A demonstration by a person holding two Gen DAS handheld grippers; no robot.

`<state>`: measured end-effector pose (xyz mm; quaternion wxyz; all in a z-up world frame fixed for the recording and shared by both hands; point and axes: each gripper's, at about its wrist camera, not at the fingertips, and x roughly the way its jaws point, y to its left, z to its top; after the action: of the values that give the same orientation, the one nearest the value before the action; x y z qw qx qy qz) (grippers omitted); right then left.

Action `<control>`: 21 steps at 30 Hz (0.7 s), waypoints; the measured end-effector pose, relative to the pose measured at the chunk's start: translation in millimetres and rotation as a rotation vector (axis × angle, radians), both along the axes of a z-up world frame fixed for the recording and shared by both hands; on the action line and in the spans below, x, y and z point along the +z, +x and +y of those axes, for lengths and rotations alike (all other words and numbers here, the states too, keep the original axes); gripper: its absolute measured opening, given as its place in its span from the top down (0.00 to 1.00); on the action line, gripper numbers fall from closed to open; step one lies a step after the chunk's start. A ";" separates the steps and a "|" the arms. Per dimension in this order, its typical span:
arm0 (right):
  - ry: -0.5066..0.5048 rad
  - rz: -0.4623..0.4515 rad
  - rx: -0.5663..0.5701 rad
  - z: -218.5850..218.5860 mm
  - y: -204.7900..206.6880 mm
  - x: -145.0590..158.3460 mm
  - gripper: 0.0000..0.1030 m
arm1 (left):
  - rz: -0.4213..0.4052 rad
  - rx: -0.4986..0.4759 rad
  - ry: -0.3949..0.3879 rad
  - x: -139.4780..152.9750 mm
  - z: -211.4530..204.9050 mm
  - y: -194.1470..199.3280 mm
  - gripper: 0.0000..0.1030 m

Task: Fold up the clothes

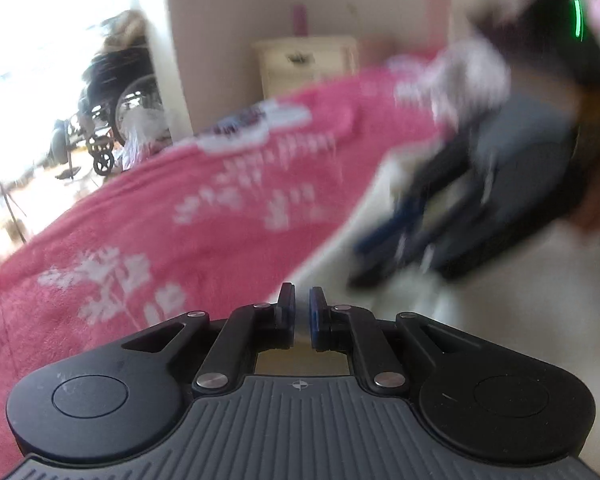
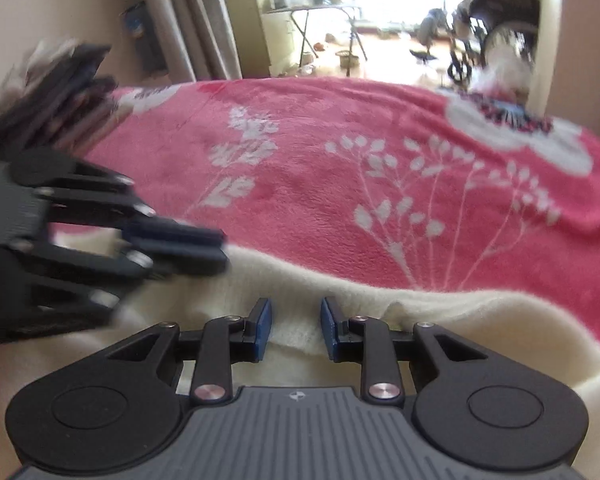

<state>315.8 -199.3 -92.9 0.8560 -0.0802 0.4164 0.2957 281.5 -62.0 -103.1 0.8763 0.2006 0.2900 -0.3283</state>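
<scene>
A cream knit garment (image 2: 440, 320) lies on a pink blanket with white flowers (image 2: 320, 184). My right gripper (image 2: 295, 310) stands open just over the garment's upper edge, with cream knit showing in the gap between its blue pads. My left gripper (image 2: 220, 246) comes in from the left, blurred by motion, its fingers closed together above the same edge. In the left wrist view my left gripper (image 1: 302, 300) shows only a narrow slit between its pads and nothing visibly held. The garment (image 1: 500, 320) lies to the right there, with the blurred right gripper (image 1: 364, 260) over it.
The pink blanket (image 1: 160, 220) covers a bed. A cream bedside cabinet (image 1: 306, 60) stands against the far wall. A wheelchair (image 1: 112, 120) sits in a bright doorway, with a folding table (image 2: 320, 12) beyond it. Curtains (image 2: 192, 20) hang at the left.
</scene>
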 end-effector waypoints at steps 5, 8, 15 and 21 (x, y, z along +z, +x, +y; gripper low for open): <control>-0.008 -0.077 -0.030 -12.1 -3.0 11.2 0.74 | -0.039 -0.015 0.029 -4.5 -0.4 -8.9 0.94; -0.010 -0.078 -0.060 -18.5 0.1 11.5 0.77 | -0.033 -0.017 0.023 -6.0 2.0 -9.8 0.94; -0.030 -0.016 -0.173 -38.3 9.2 3.6 0.84 | -0.039 -0.023 0.023 -8.1 2.1 -13.9 0.94; 0.033 0.073 -0.297 -58.1 17.4 -7.3 0.85 | -0.057 -0.028 0.040 -9.6 -0.7 -15.7 0.94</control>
<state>333.1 -257.4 -100.3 0.8758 0.0074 0.4497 0.1752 265.8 -62.7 -112.8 0.8753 0.2314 0.2685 -0.3290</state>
